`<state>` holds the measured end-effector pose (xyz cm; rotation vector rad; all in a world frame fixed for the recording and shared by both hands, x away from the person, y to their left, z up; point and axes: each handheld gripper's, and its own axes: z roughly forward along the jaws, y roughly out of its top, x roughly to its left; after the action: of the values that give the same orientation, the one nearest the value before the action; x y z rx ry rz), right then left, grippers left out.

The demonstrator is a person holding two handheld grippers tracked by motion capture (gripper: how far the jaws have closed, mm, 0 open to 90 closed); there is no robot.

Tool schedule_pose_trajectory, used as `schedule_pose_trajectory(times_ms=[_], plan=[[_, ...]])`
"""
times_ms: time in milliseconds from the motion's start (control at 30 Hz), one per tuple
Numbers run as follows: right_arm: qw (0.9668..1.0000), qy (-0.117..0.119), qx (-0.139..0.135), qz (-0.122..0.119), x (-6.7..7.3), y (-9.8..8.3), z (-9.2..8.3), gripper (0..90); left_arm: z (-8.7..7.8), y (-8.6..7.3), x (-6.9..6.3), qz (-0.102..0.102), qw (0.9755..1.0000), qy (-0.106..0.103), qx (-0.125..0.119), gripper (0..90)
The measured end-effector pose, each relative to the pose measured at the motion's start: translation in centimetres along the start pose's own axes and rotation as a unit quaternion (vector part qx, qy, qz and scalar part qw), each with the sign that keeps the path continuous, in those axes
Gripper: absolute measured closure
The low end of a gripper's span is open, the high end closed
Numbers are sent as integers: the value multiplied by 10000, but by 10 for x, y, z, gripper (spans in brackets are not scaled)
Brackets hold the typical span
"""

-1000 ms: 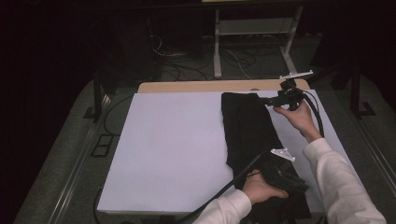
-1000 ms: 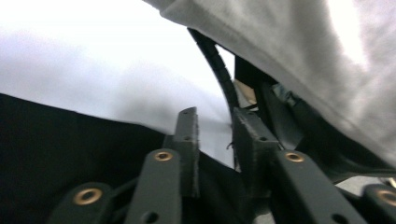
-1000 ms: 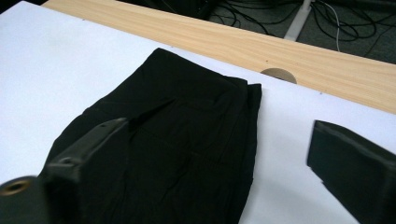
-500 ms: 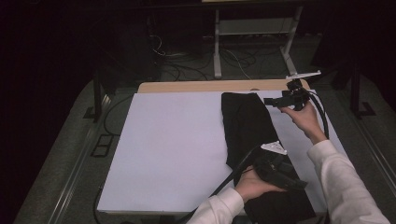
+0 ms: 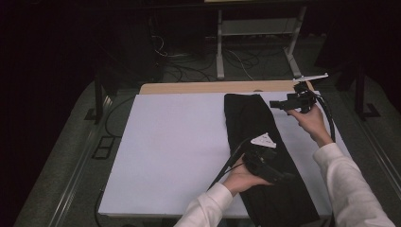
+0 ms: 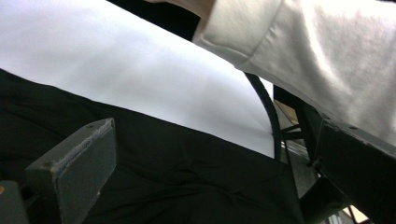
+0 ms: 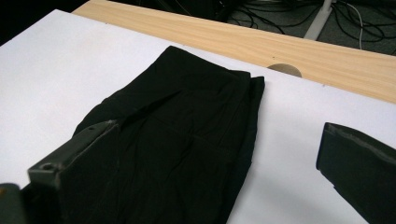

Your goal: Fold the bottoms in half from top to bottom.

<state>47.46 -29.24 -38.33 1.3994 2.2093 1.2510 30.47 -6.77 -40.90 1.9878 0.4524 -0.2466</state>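
Here a long black folded cloth garment (image 5: 265, 156) lies lengthwise on the right half of the white sheet-covered table (image 5: 175, 151), its far end short of the bare light wooden strip (image 5: 198, 87) along the table's back edge and its near end reaching the front edge. The high view gives that whole run of fabric. The right gripper view gives what the high view cannot: the far end of the garment (image 7: 187, 130) close up, with a squared folded corner and soft creases across it, and a round hole (image 7: 285, 70) in the wooden strip (image 7: 327, 56) beyond.

The left gripper (image 5: 279, 176) sits over the near half of the garment, held in the left hand (image 5: 243, 176), its grey three-cornered plate (image 5: 264, 140) on top. In the left gripper view its jaws stand spread wide over the black fabric (image 6: 187, 177), nothing pinched between them; they have just been opening. That view also shows the other arm's white sleeve (image 6: 327, 56) overhead.

The right gripper (image 5: 273, 104) hovers at the garment's far right corner, held in the right hand (image 5: 312, 120). In the right gripper view its jaws are wide apart: one lies over the black cloth, the other over the white sheet (image 7: 56, 84) beside it. Whether either touches the surface I cannot tell; neither clamps anything.
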Motion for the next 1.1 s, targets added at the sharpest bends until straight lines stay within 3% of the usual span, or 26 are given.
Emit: schedule_pose_trajectory(times_ms=[133, 267, 500, 1000, 1100], plan=[[10000, 7, 18, -3, -1, -2, 1, 0, -10, 2, 5, 50, 9998, 175, -24, 0], [10000, 25, 48, -4, -1, -4, 2, 0, -20, 4, 12, -30, 9997, 228, -83, 0], [10000, 47, 28, -8, -2, -7, 2, 0, -37, 8, 20, 76, 9987, 478, -127, 0], [9999, 113, 63, -29, 0, -8, 6, 0, -66, 18, 44, 218, 9949, 969, -160, 0], [9999, 123, 68, -35, 0, -9, 7, 0, -74, 20, 50, 172, 9940, 1050, -244, 0]])
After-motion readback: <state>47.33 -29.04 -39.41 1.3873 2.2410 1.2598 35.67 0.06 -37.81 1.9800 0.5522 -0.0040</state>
